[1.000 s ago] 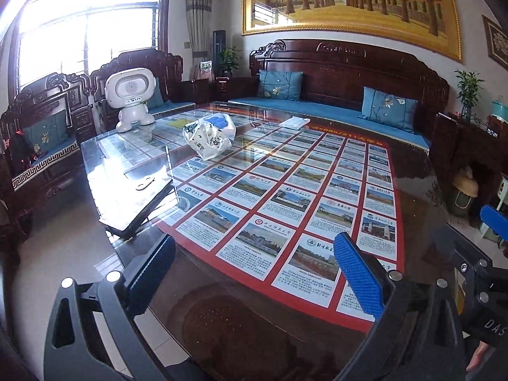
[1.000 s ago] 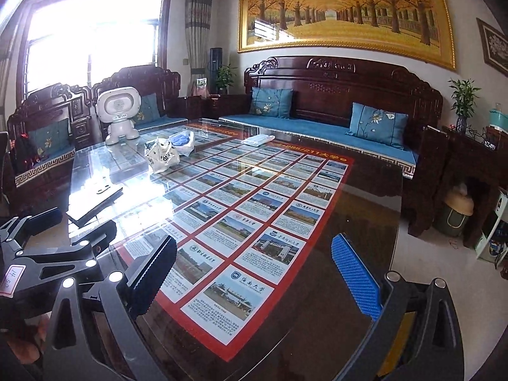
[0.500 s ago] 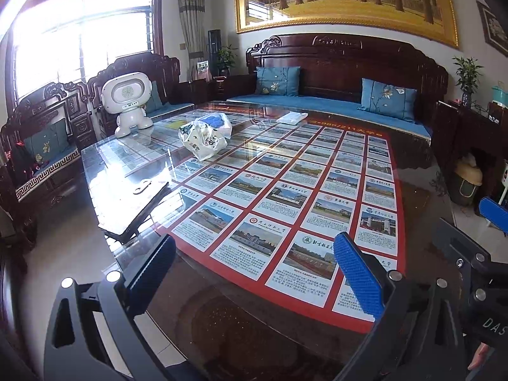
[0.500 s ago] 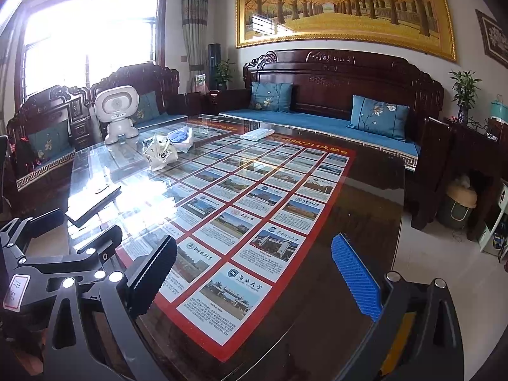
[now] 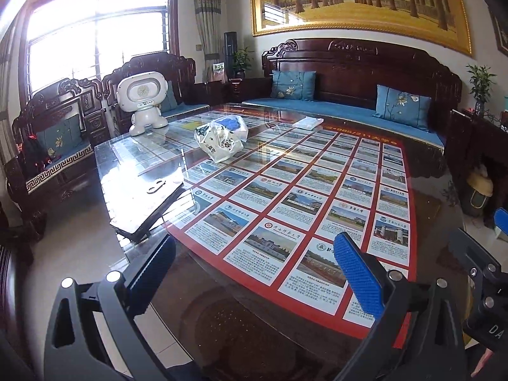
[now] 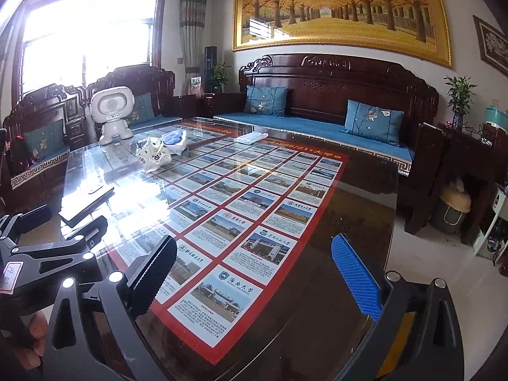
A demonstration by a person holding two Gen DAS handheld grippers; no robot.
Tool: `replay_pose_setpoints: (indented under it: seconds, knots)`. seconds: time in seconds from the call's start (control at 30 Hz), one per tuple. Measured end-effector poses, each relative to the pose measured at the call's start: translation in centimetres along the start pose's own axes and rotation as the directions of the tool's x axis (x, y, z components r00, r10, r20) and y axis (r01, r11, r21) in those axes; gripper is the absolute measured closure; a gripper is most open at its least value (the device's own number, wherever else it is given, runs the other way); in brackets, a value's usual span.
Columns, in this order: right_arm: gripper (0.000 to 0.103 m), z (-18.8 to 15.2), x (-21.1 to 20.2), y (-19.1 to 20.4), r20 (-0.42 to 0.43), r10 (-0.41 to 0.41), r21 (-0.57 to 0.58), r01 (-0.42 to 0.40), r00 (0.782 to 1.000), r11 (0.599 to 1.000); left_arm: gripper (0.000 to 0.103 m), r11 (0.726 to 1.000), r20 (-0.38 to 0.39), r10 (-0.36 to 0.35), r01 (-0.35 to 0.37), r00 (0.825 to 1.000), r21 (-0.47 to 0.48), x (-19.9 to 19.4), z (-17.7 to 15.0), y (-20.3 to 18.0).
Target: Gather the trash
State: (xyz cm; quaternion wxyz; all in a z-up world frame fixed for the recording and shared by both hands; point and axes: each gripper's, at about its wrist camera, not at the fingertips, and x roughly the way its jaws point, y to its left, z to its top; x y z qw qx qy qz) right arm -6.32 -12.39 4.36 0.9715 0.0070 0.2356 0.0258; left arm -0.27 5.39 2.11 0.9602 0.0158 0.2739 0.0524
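Observation:
A crumpled white plastic bag (image 5: 219,144) (image 6: 152,155) lies on the far left part of the glass-topped table (image 5: 222,311) (image 6: 317,285), with a clear bag holding something blue (image 5: 233,125) (image 6: 174,138) right behind it. A flat white packet (image 5: 307,122) (image 6: 250,137) lies near the table's far edge. My left gripper (image 5: 254,273) is open over the near table edge, nothing between its fingers. My right gripper (image 6: 254,276) is open too, over the near right part of the table. Both are far from the bags.
A white toy robot (image 5: 143,101) (image 6: 111,111) stands at the table's far left corner. A dark tablet-like slab (image 5: 149,203) (image 6: 87,201) lies at the left edge. Carved wooden sofas (image 6: 333,95) surround the table. A lidded bin (image 6: 452,209) sits on the floor at right.
Both grippers have moved forward a little toward the table's far side; the bags and toy robot look slightly larger. The jaws stay open.

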Motion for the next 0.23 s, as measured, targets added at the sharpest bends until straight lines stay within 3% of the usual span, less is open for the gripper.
replay_pose_setpoints:
  seconds: [0.23]
  knots:
    - [0.008,-0.10,0.29,-0.22,-0.010,0.012,0.014,-0.012,1.000,1.000,0.004,0.999,-0.023,-0.044,0.044,0.999,0.012,0.09,0.10,-0.38]
